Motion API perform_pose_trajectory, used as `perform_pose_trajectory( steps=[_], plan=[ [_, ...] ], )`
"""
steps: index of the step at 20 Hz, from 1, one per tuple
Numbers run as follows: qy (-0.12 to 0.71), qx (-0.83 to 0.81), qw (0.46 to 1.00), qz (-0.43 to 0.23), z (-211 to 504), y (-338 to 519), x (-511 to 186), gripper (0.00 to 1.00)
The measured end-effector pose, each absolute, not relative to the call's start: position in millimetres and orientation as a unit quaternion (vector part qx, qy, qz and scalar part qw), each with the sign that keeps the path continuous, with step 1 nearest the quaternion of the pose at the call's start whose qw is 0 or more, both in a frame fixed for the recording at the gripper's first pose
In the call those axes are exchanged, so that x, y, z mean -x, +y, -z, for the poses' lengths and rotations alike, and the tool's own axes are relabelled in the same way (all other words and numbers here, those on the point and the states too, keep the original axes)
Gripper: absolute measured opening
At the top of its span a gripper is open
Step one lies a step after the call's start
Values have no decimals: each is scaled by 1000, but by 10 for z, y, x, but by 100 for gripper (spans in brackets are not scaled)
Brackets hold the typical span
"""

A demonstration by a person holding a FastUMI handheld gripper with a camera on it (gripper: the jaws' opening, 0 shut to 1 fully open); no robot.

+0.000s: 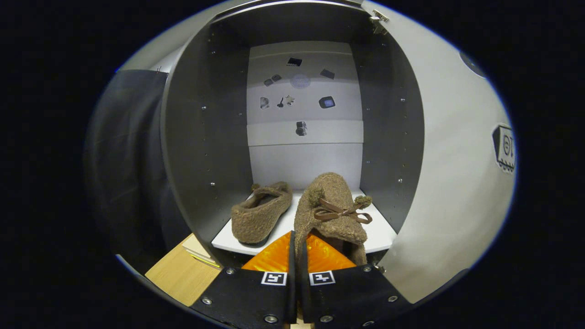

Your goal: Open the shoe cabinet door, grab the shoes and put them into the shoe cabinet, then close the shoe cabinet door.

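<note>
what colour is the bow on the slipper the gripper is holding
Brown, a shade darker than the tan fuzzy slipper; the bow shows in the gripper view.

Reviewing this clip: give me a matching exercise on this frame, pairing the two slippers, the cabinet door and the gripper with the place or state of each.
Things:
1. slipper with the ribbon bow
2. second slipper
3. cabinet door
4. gripper

Places or states:
A. swung open beside the compartment
B. lying free on the white shelf, apart from the fingers
C. pinched between the fingers, over the shelf's front edge
D. fingers closed on fuzzy brown fabric

Pairs: 1-C, 2-B, 3-A, 4-D
</note>
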State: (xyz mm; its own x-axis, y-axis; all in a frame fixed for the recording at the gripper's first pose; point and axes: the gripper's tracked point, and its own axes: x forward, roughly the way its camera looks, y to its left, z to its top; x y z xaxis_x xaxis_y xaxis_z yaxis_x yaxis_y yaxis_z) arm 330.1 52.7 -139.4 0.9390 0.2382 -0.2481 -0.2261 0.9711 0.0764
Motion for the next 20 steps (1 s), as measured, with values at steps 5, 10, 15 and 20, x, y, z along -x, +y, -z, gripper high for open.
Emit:
perform_pose_trajectory(
  steps=[5, 10, 15, 20],
  plan=[
    [139, 1, 984, -110, 1374, 443, -3910, 4],
    [162, 37, 981, -101, 1468, 398, -4423, 4],
    [216, 54, 970, -95, 1807, 469, -4712, 4],
    [218, 41, 972, -82, 1805, 480, -4795, 15]
  ],
)
